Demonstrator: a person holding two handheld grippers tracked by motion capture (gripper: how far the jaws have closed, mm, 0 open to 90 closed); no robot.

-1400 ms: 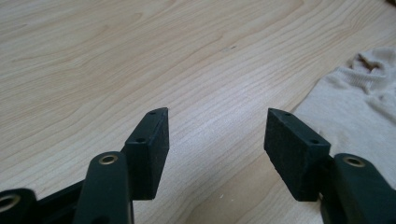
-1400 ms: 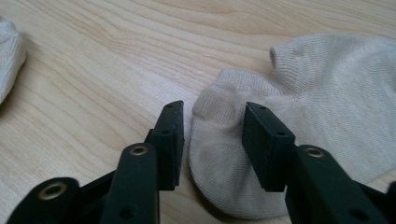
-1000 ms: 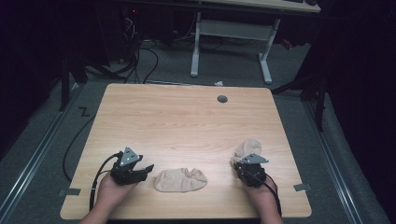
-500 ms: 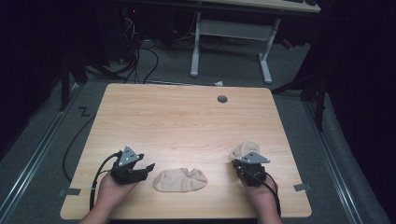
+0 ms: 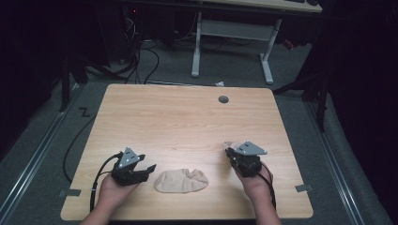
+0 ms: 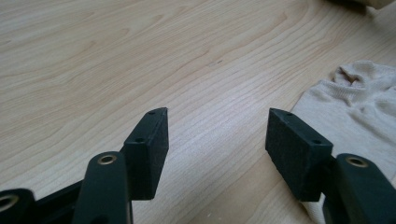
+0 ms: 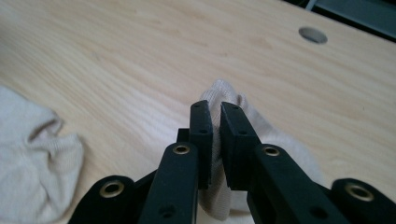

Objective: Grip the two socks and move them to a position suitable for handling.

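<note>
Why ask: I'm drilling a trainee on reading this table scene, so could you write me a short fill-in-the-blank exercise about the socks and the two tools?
1. The right tool is shut on a beige ____.
2. The left tool has its jaws ____, with nothing between them.
3. The other sock lies flat on the table, ____ the two tools.
4. Near the table's far edge is a round grey ____.

Missing words: sock; open; between; hole

A lab-like recording space is suggested by a lone wooden counter (image 5: 187, 122), dark curtained surroundings, loose cables (image 5: 141, 56) and grey carpeted floor (image 5: 42, 154).
</note>
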